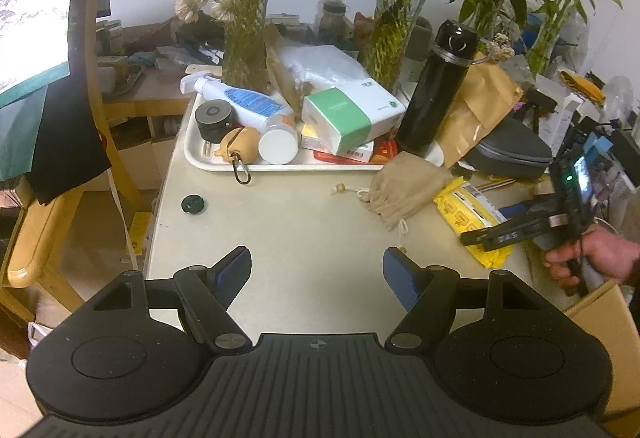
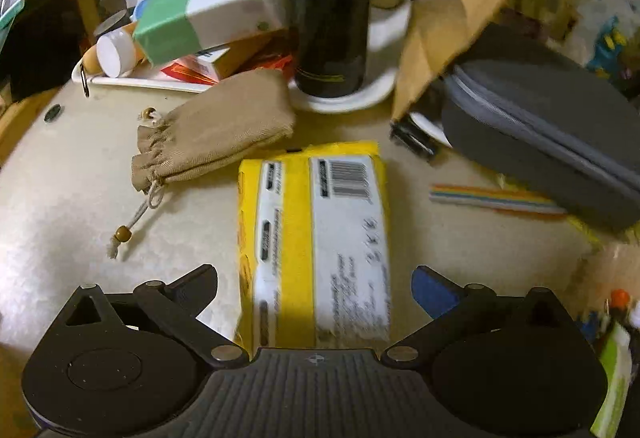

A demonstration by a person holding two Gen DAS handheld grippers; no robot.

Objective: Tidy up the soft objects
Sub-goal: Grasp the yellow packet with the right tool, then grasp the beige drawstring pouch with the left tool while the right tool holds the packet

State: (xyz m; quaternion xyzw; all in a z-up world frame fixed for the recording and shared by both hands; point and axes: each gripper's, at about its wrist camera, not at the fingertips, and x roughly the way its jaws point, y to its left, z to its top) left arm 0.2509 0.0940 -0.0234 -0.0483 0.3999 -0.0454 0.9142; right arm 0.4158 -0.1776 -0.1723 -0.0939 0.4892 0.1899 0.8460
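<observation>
We've got the flat yellow plastic mailer packet (image 2: 316, 238) on the tabletop (image 2: 80, 197) between our right tool's (image 2: 316, 288) wide-apart fingers, untouched; left tool (image 1: 316, 278) also apart, empty.

Matt woven cloth pouch (image 2: 212, 125), glossy plastic yellow mailer (image 2: 316, 238), smooth matt tabletop (image 2: 80, 197).

tan cloth pouch (image 2: 212, 125): drawstring type, lying flat and slack on the counter (image 2: 80, 197), gathered mouth to the left, cord with wooden bead trailing toward the near edge. yellow padded mailer (image 2: 312, 238): white barcode label up, lying flat just beside the pouch, apart from it.
</observation>
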